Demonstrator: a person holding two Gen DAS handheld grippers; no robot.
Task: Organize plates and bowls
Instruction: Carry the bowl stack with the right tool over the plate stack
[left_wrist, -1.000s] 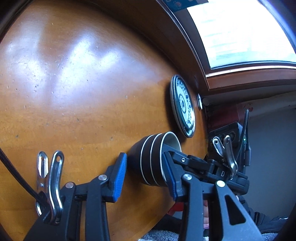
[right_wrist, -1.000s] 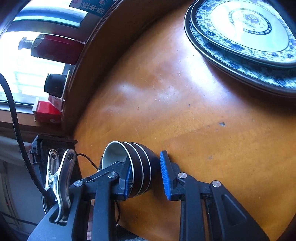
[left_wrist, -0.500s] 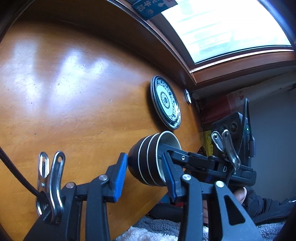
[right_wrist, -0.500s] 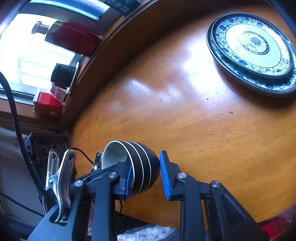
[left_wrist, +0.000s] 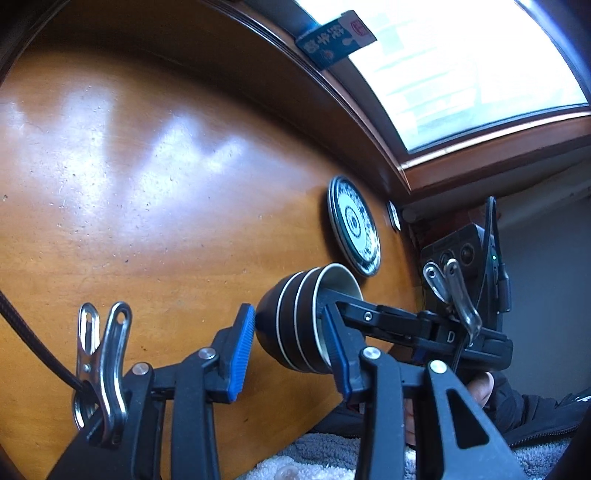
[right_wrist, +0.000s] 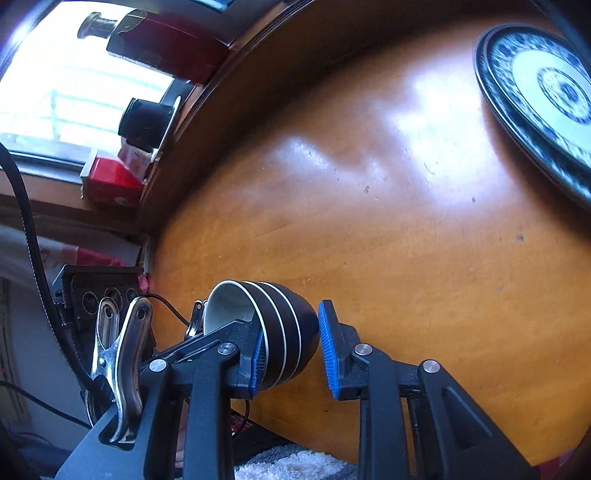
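Observation:
A stack of three nested black bowls (left_wrist: 295, 325) with white rims hangs tilted on its side above the wooden table (left_wrist: 129, 184). My left gripper (left_wrist: 288, 332) is shut on it, one blue pad at the base and the other at the rim. My right gripper (right_wrist: 290, 343) is shut on the same stack of bowls (right_wrist: 280, 325) from the opposite side, one finger reaching into the mouth. In the left wrist view the right gripper's finger (left_wrist: 373, 317) enters the bowl from the right. Two blue-and-white plates (left_wrist: 354, 225) lie stacked near the table's far edge; the same plates (right_wrist: 543, 96) show in the right wrist view.
A window sill runs behind the table with a red box (right_wrist: 110, 181), a dark jar (right_wrist: 147, 122) and a blue card (left_wrist: 332, 40). A white-grey towel (left_wrist: 295, 465) lies below the table's near edge. A person's hand (left_wrist: 476, 391) grips the right tool.
Both grippers have risen and drawn back with the bowl stack held between them. The table and the plates now look smaller and farther away.

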